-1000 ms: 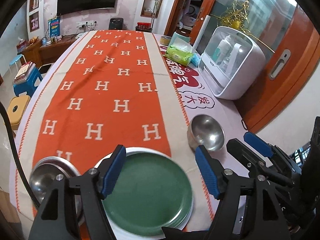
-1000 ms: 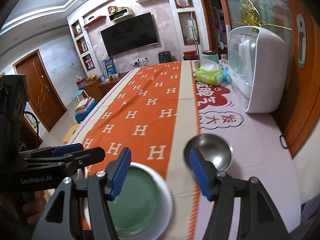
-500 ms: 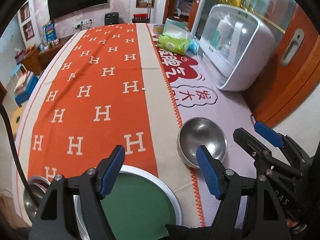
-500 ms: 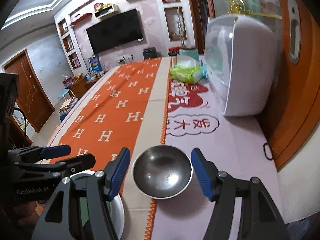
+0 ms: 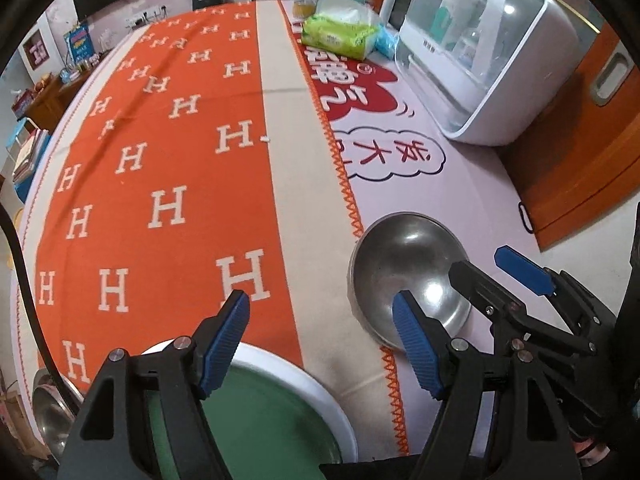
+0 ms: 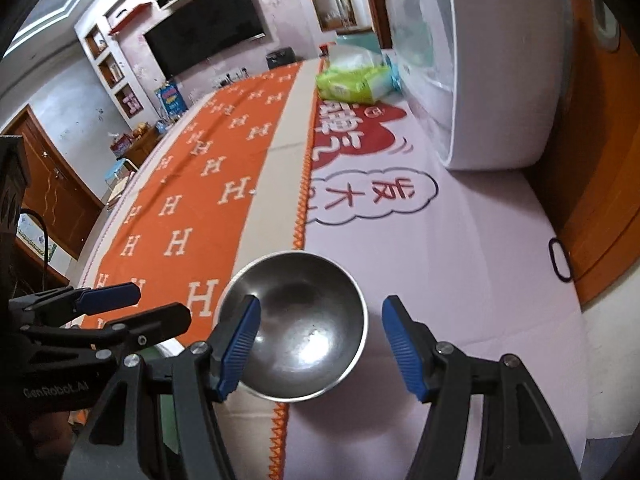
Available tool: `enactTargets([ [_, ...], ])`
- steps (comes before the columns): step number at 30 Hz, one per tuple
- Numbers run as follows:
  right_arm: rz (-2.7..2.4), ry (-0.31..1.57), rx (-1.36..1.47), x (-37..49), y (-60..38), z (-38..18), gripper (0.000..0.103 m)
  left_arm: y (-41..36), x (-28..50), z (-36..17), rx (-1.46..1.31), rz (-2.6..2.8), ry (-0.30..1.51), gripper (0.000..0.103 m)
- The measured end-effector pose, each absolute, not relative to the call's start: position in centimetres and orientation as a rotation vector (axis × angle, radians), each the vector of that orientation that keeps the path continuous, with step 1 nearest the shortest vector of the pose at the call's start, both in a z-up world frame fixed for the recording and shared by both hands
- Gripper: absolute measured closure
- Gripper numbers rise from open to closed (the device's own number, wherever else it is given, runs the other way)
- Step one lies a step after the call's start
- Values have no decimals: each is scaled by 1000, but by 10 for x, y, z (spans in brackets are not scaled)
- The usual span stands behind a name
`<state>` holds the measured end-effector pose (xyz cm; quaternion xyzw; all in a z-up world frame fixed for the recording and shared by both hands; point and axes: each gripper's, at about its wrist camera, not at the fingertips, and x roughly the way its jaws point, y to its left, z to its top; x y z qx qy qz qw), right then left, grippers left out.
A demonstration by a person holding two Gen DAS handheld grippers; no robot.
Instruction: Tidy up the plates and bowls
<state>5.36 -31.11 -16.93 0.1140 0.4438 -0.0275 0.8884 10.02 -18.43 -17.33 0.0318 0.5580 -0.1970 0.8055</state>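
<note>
Right gripper [image 6: 320, 344] jaws apart, nothing clamped; steel bowl [image 6: 296, 328] sits upright between them, left pad overlapping its 9 o'clock rim, right pad clear of the 3 o'clock rim (contact can't be confirmed). The bowl straddles the zigzag edge of the orange runner [image 6: 192, 208] on the table [image 6: 460, 272].

Left gripper [image 5: 320, 340] jaws also apart and empty, hovering above the green plate [image 5: 260, 420], which lies at 6 o'clock in the left view. A second steel bowl [image 5: 48, 404] is at 8 o'clock, mostly hidden.

Step in hand looks like grabbing the bowl with the right. To do it well: pinch one rim wall, one pad inside and one outside (steel is slick, round sides will squirt out), seat deep, close firmly, lift straight. Keep the left clear of the right's path.
</note>
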Motion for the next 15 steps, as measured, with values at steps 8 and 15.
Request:
enactTargets([
  [8, -68, 1003, 299, 69, -330, -195, 40, -202, 120, -199, 69, -442, 1277, 30],
  [15, -59, 1063, 330, 81, -335, -213, 41, -208, 127, -216, 65, -456, 1334, 40],
])
